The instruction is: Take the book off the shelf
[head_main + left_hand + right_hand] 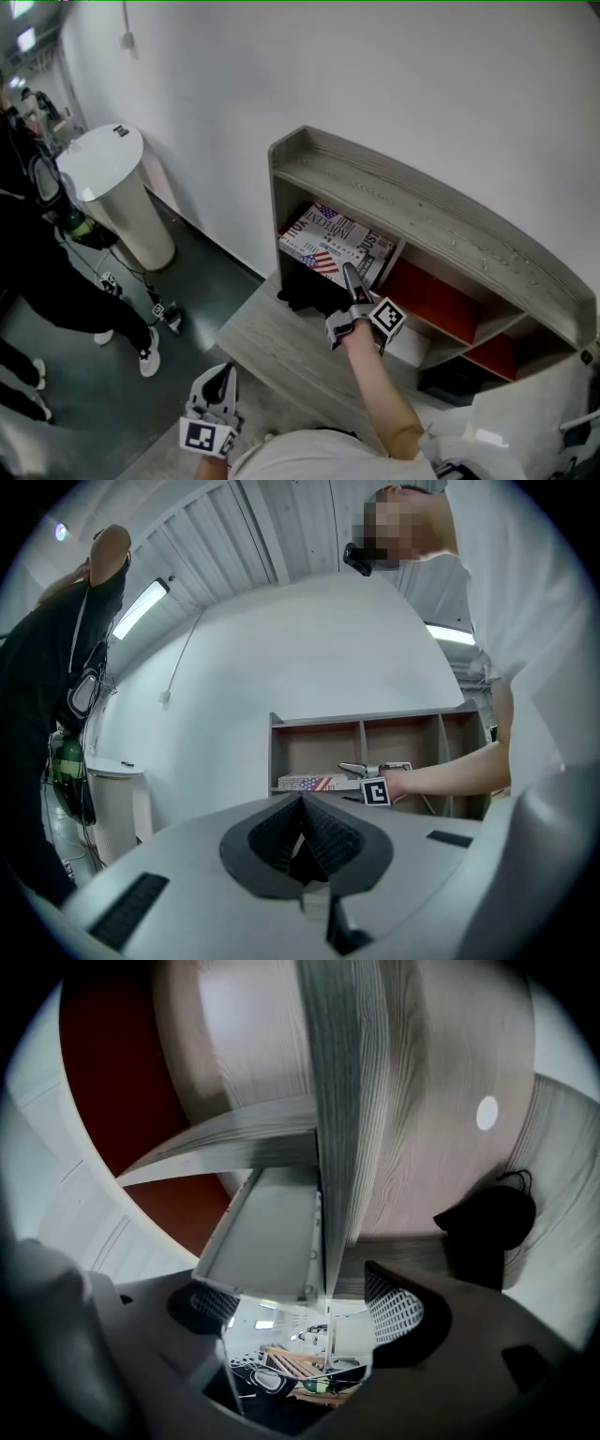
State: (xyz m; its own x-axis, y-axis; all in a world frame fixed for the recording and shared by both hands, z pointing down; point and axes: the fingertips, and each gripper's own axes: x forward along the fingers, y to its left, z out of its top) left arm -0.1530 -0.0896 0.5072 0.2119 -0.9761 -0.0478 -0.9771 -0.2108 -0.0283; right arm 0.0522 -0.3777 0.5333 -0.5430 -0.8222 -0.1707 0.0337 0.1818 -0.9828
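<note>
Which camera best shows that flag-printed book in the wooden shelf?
The head view: the flag-printed book shows most of its cover. The left gripper view shows only its distant edge; the right gripper view shows no cover print.

book (333, 246) | flag-and-newsprint cover | lying flat, cover up | left compartment of grey wooden shelf (422, 202)
</note>
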